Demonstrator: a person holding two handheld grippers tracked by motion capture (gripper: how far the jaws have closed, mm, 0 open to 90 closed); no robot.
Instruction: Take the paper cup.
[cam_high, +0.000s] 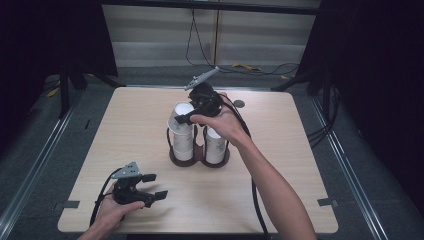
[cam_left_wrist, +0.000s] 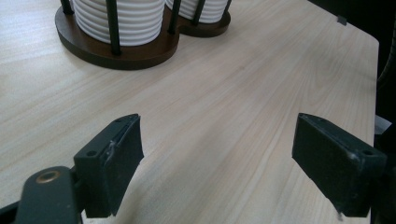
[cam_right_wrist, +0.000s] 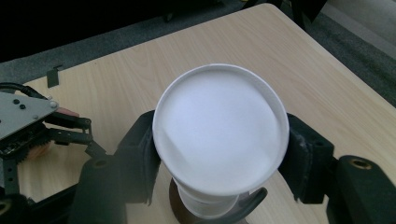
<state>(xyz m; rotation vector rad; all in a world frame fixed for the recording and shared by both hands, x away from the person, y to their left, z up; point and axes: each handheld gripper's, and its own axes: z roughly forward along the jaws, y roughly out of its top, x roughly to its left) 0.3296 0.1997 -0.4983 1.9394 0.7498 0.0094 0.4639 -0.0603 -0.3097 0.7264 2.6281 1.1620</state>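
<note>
- We see the table (cam_left_wrist: 233, 93) as pale wood with fine, straight grain and a matt, smooth face.
- The cup holder's base (cam_left_wrist: 126, 53) looks like dark brown wood, softly satin; its upright rods (cam_left_wrist: 112, 25) read as black metal.
- The white paper cups (cam_right_wrist: 219, 126) look matt, their stacked rims (cam_left_wrist: 126, 21) ribbed.
- We find the gripper pads (cam_left_wrist: 116, 161) black, matt, plastic-like.

Two black jaws are seen rising from the bottom of the frame, spread wide apart, with bare light wooden table (cam_left_wrist: 224, 116) between them; nothing is held by the left gripper (cam_left_wrist: 217, 163). At the upper left, a dark brown wooden base (cam_left_wrist: 135, 52) is seen, on which ribbed white cups (cam_left_wrist: 126, 21) are enclosed by thin black rods (cam_left_wrist: 112, 25).
</note>
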